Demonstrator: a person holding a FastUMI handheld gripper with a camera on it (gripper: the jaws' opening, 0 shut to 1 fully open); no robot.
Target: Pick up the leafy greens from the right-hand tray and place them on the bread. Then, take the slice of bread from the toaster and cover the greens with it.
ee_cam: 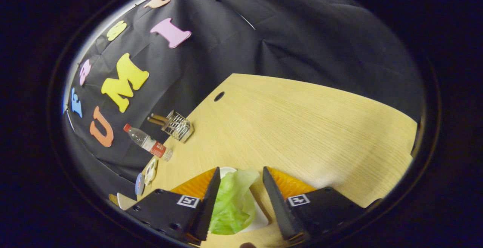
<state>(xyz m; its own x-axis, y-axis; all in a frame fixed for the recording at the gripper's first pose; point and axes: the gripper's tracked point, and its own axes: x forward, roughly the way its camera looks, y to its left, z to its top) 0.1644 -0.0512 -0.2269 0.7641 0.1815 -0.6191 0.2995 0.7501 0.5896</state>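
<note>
Open gripper (241, 176) over greens (232, 202) (bottle (148, 143) aside)

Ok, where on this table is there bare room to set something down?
The pale wooden table is bare beyond the gripper, past the round cable hole. It is crowded along the wall: wire basket, plastic bottle. The open fingers flank green lettuce on a white tray.

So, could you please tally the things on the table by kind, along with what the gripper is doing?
Leafy greens: 1, between the open gripper's fingers
White tray: 1, under the greens
Plastic bottle: 1
Wire rack: 1
Total: 4 on the wooden table
</note>
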